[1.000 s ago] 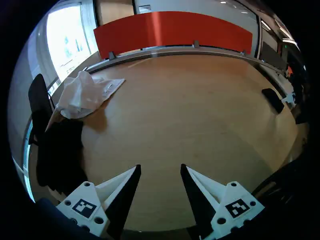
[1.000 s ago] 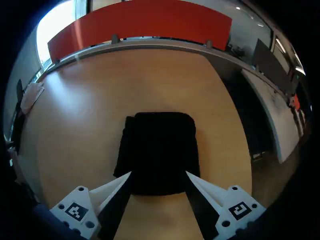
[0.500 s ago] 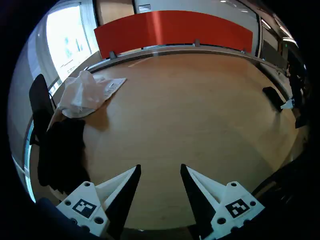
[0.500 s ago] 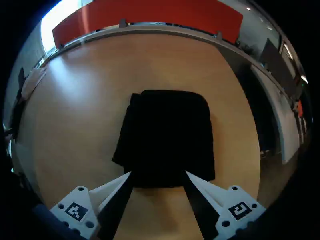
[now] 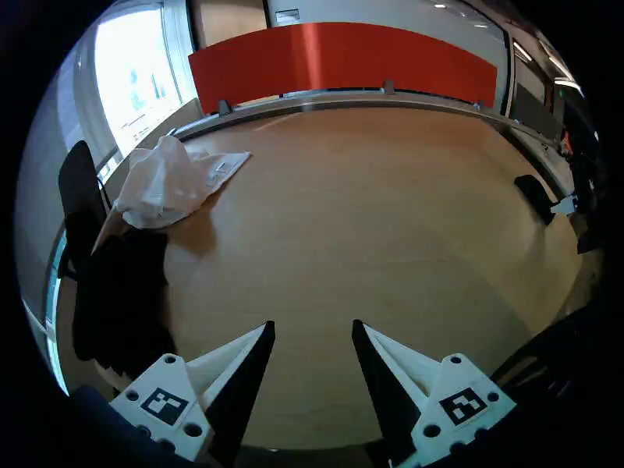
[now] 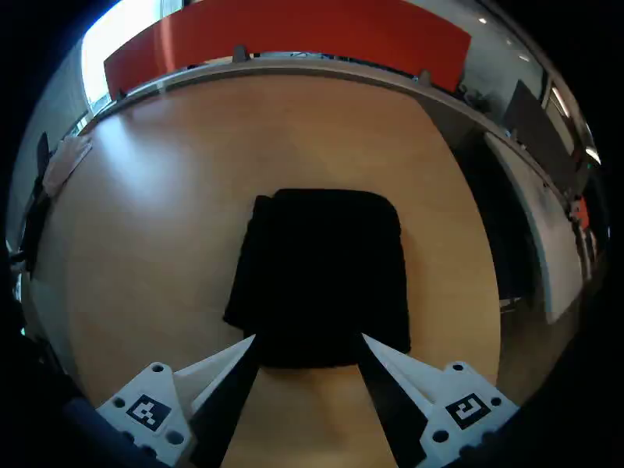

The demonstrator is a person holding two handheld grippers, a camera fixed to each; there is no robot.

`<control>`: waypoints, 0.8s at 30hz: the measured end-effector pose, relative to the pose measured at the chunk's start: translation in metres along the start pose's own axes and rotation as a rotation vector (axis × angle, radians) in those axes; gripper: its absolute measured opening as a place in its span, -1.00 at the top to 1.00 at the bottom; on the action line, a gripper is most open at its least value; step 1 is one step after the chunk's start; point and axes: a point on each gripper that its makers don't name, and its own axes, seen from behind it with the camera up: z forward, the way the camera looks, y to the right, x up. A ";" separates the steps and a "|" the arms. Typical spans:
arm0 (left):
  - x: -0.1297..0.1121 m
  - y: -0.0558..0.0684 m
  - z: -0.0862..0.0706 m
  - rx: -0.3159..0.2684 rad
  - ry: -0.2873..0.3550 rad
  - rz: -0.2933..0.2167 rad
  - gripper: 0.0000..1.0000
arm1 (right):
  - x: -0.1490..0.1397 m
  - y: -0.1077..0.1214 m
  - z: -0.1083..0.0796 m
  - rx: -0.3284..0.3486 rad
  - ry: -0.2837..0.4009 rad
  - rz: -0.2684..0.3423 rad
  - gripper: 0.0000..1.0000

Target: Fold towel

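Two open jaws, one nearly folded towel

Both sets of jaws are held wide apart, nothing gripped. In the right gripper view, the flat black rectangular towel (image 6: pixel 324 273) is seen lying on the light wooden desk (image 6: pixel 156 234) just ahead of the right gripper (image 6: pixel 308 336). Its layered left edge suggests the folding is nearly finished, so a pinch of the near edge would be called for next. Beyond the left gripper (image 5: pixel 312 323), a crumpled white cloth (image 5: pixel 164 183) and a black office chair (image 5: pixel 78 195) are shown large, with the towel a dark sliver at far right.

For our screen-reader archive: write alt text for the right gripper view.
A black towel, folded into a rectangle, lies flat on a wooden table, directly ahead of the open right gripper. A red divider panel stands along the table's far edge.
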 end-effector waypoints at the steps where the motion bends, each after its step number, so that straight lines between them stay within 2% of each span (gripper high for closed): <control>1: 0.000 -0.001 0.000 0.001 0.001 -0.003 -0.44 | 0.002 -0.001 -0.001 0.000 0.010 0.009 -0.69; 5: 0.003 -0.004 -0.001 0.007 0.008 -0.012 -0.45 | 0.014 -0.006 -0.005 0.001 0.060 0.047 -0.69; 12: 0.007 -0.008 -0.002 0.011 0.019 -0.020 -0.45 | 0.051 -0.015 -0.021 -0.002 0.203 0.104 -0.69; 18: 0.012 -0.010 -0.002 0.010 0.031 -0.040 -0.45 | 0.092 -0.023 -0.043 -0.006 0.352 0.140 -0.69; 24: 0.021 -0.012 0.000 0.011 0.047 -0.050 -0.45 | 0.134 -0.033 -0.071 -0.021 0.504 0.138 -0.69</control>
